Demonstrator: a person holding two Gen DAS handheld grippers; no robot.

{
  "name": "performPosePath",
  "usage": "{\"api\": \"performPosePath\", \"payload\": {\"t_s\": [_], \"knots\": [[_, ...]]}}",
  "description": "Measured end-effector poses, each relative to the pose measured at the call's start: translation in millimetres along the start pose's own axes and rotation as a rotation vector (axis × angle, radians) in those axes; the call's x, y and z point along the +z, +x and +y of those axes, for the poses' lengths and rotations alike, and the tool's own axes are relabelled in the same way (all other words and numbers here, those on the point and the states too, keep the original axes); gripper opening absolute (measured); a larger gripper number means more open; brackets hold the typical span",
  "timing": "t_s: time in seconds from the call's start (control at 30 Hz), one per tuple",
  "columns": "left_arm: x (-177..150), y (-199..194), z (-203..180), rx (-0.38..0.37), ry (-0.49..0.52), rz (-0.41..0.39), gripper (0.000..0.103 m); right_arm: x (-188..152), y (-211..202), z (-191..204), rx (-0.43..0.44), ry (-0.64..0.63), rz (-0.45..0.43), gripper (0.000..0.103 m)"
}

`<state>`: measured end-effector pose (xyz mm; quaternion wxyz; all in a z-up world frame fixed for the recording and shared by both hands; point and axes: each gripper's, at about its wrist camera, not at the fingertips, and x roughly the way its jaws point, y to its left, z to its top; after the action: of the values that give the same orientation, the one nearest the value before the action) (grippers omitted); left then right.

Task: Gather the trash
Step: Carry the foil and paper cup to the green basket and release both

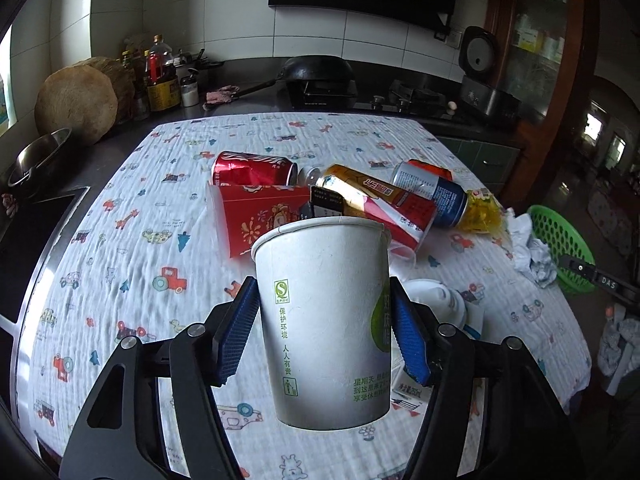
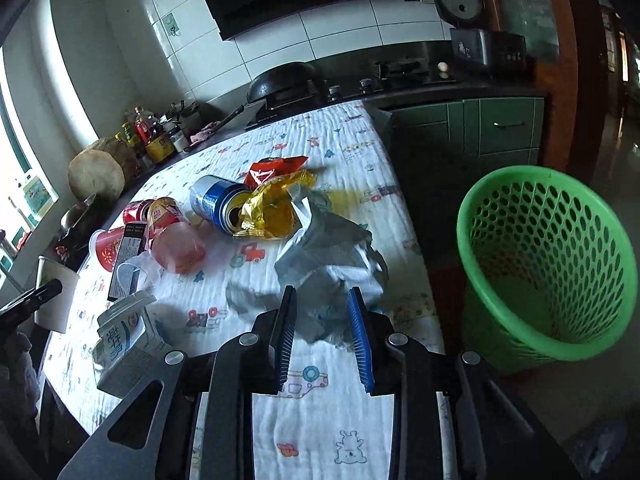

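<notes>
White paper cup, green perforated basket, red can, cartoon-print white cloth

matt paper cup, crinkled cloth tablecloth

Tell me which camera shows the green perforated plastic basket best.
The right wrist view: the green perforated plastic basket shows whole, with its open mouth and inside. The left wrist view catches only part of its rim behind crumpled paper.

Left gripper: angled down over the table, blue pads pressing both sides of an upright white paper cup, cup lifted clear of the cloth. Right gripper: angled down, jaws drawn in, pads clamping crumpled white paper.
</notes>
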<state>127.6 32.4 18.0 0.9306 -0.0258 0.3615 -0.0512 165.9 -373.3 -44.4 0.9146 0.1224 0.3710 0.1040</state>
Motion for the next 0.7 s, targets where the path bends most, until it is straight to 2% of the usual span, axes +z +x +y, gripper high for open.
{"api": "performPosePath", "payload": {"t_s": [0.03,0.07,0.1,0.13,0.2,0.27,0.43,0.47,0.53,0.57,0.7], "knots": [[0.8,0.3,-2.1,-0.005,0.005,0.0,0.063,-1.0,2.2,-0.8,0.013,0.005,0.004,0.031],[1.9,0.5,-4.6,-0.004,0.01,0.001,0.063,-1.6,3.7,-0.7,0.011,0.008,0.002,0.047],[2.8,0.3,-6.2,-0.007,0.012,0.001,0.063,-0.9,4.1,-0.2,-0.006,0.008,-0.009,0.058],[4.0,-0.4,-8.3,-0.014,0.016,0.001,0.063,0.8,3.1,1.1,-0.019,-0.001,-0.028,0.076],[6.4,-2.7,-11.4,-0.019,0.026,-0.004,0.063,5.8,3.2,4.1,-0.022,-0.017,-0.052,0.076],[9.3,-3.4,-14.8,-0.025,0.037,-0.007,0.063,13.1,11.6,4.4,-0.023,-0.017,-0.036,0.076],[18.6,-2.2,-27.8,-0.059,0.061,-0.009,0.063,19.9,52.8,-8.5,0.003,0.054,0.058,0.065],[20.9,-1.4,-31.9,-0.068,0.067,-0.009,0.063,18.7,60.5,-11.7,0.015,0.076,0.08,0.052],[25.2,-1.1,-42.8,-0.088,0.089,-0.011,0.063,15.5,70.6,-15.2,0.074,0.111,0.117,0.04],[28.1,-0.7,-48.9,-0.098,0.104,-0.013,0.063,13.9,69.9,-15.0,0.089,0.117,0.114,0.033],[41.9,5.9,-79.5,-0.155,0.159,-0.007,0.063,18.8,46.0,-20.5,0.036,0.11,0.041,0.026]]}}
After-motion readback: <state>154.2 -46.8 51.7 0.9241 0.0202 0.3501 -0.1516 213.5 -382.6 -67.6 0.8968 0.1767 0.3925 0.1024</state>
